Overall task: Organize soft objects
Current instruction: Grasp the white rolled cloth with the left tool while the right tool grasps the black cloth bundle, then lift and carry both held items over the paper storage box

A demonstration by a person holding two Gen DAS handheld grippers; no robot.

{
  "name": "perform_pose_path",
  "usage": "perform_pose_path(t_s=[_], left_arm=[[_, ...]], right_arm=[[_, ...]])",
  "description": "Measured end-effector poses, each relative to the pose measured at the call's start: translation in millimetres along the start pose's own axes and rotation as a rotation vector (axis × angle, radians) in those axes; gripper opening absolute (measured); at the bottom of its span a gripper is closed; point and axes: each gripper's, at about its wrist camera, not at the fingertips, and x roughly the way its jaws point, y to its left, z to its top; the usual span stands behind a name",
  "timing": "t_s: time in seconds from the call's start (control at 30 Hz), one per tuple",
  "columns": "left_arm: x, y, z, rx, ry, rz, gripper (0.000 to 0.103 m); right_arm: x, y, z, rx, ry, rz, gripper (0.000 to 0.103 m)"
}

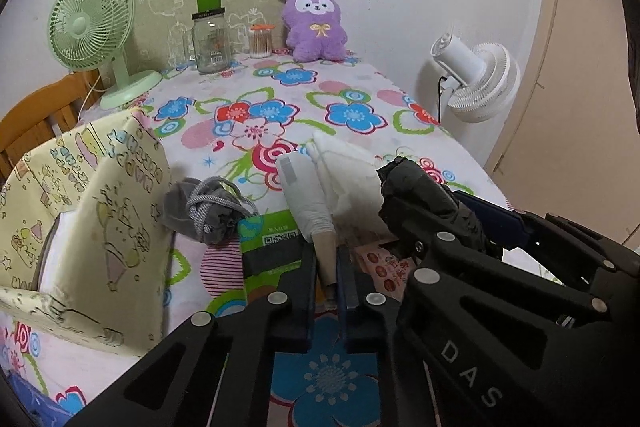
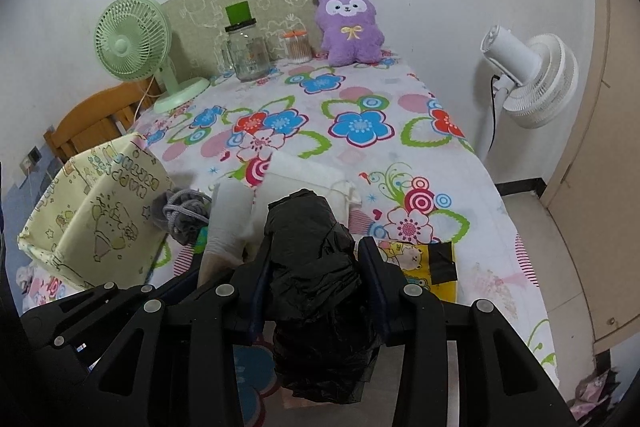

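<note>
Left wrist view: left hand-held gripper [image 1: 325, 283] clenched on the end of a white rolled item [image 1: 305, 195], lifted just above the floral counter [image 1: 352, 95], probably headed for the yellow fabric bin [image 1: 96, 211] standing open at left. Grey drawstring pouch [image 1: 208, 209] lies beside the bin, not yet sorted. Right wrist view: right hand-held gripper [image 2: 314, 267] grasps a black plastic bundle [image 2: 316, 267], jaws pinching its middle so it won't unroll. White folded cloth [image 2: 304, 175] rests behind it.

My view: flower-print desk [image 1: 352, 95] bearing green fan [image 1: 94, 31], glass jar [image 1: 210, 41], purple plush [image 1: 316, 25], yellow fabric bin [image 1: 86, 227], grey pouch [image 1: 208, 209].
</note>
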Motion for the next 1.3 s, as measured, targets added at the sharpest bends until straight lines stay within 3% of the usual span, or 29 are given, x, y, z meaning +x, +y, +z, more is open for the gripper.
perform_pose_path(t_s=[1.3], left_arm=[[-78.3, 22.9, 49.5, 0.029, -0.131, 0.012, 0.005]], right_arm=[[-72.8, 45.5, 53.7, -0.042, -0.131, -0.016, 0.045]])
